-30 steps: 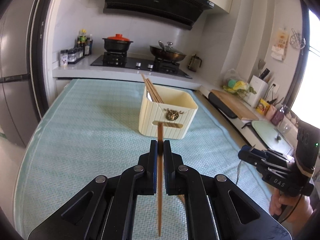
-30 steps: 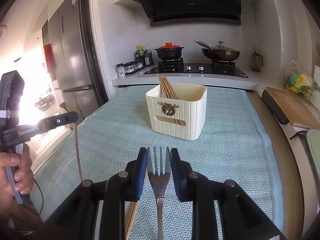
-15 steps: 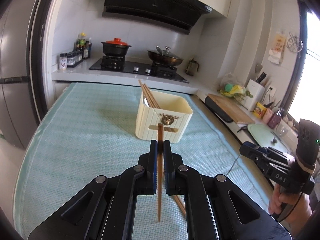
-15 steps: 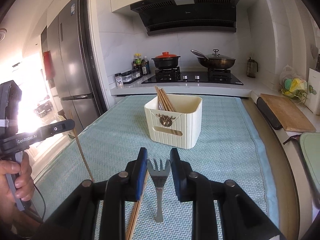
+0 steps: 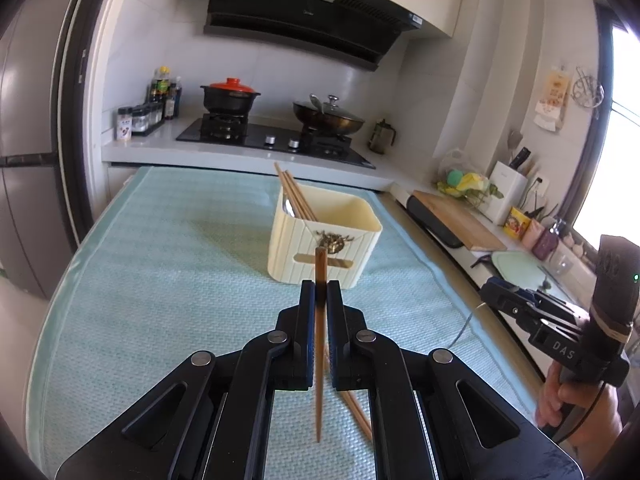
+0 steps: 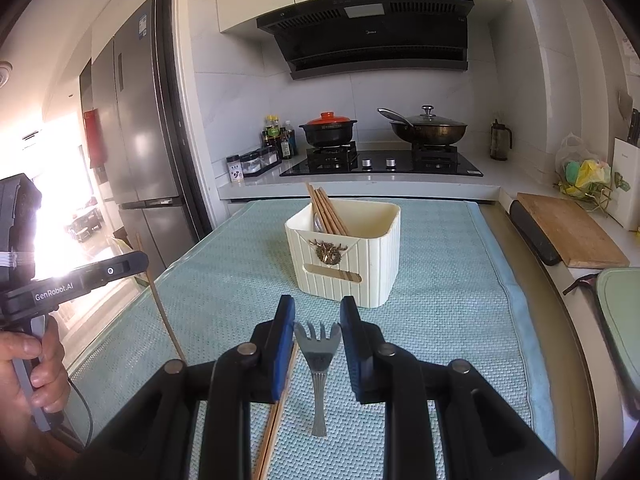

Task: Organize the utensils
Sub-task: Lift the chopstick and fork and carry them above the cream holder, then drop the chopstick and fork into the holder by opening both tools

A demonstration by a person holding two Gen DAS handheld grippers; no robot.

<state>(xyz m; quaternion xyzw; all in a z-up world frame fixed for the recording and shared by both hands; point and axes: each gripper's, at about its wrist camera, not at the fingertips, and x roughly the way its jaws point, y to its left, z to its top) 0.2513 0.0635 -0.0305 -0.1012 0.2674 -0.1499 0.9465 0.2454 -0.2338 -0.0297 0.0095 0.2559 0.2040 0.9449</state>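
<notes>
A cream utensil holder (image 5: pixel 325 240) (image 6: pixel 344 254) stands on the teal mat, with several wooden chopsticks (image 5: pixel 294 192) (image 6: pixel 326 210) leaning in its left side. My left gripper (image 5: pixel 320 292) is shut on one wooden chopstick (image 5: pixel 319 344), held upright above the mat in front of the holder; it also shows in the right wrist view (image 6: pixel 160 300). My right gripper (image 6: pixel 317 314) is open, its fingers either side of a metal fork (image 6: pixel 319 364) that lies on the mat. A loose chopstick (image 6: pixel 276 412) (image 5: pixel 356 412) lies on the mat.
The teal mat (image 5: pixel 160 264) covers the counter. Behind it are a stove with a black pot (image 5: pixel 230 96) and a wok (image 5: pixel 328 118). A wooden cutting board (image 6: pixel 568 228) lies right. A fridge (image 6: pixel 136 128) stands left.
Both grippers have risen and pulled back from the holder. The right gripper's jaws have opened and the fork now lies on the mat lower between them. The left still grips its chopstick.
</notes>
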